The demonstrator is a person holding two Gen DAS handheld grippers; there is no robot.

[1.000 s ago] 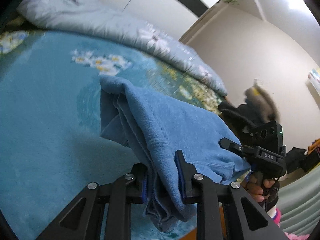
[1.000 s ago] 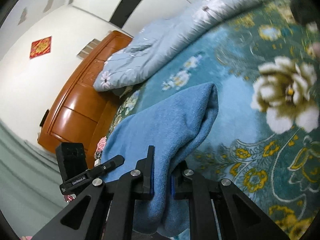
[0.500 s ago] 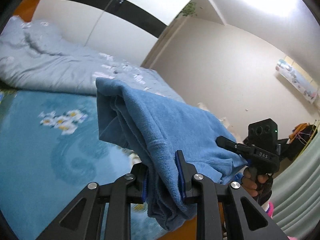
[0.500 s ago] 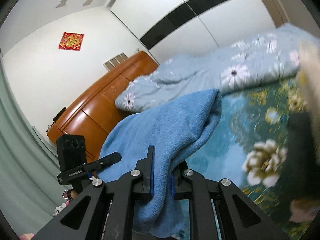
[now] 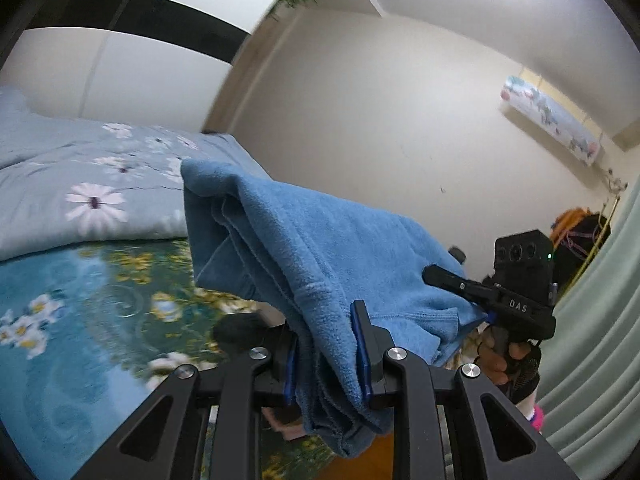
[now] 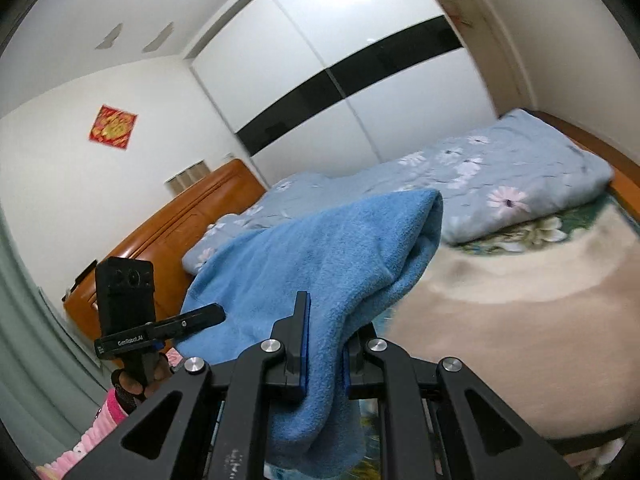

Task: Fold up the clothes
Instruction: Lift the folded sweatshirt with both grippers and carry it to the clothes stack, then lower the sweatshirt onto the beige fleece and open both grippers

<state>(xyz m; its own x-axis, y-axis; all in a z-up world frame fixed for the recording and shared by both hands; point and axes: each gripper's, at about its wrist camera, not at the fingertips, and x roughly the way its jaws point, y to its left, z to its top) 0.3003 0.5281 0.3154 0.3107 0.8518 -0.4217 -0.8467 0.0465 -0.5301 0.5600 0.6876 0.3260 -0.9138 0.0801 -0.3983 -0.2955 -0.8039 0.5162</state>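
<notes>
A folded blue fleece garment [image 5: 320, 256] hangs in the air between both grippers, well above the bed. My left gripper [image 5: 326, 356] is shut on one bunched end of it, with cloth spilling down past the pads. The garment [image 6: 320, 264] shows in the right wrist view too, where my right gripper [image 6: 324, 352] is shut on the other end. Each view shows the other gripper at the far end of the cloth: the right one [image 5: 472, 292] at the right, the left one [image 6: 188, 320] at the left, each in a person's hand.
A teal floral bedspread [image 5: 60, 340] covers the bed below. A rolled pale blue quilt with daisies [image 6: 500, 176] lies along the far side by the white wardrobe [image 6: 360, 92]. An orange wooden headboard [image 6: 160, 248] stands at left. A blurred beige shape [image 6: 520, 320] fills the lower right.
Both grippers have risen with the blue garment. The views swung up from the bedspread to the walls and wardrobe. The grip on the cloth looks unchanged.
</notes>
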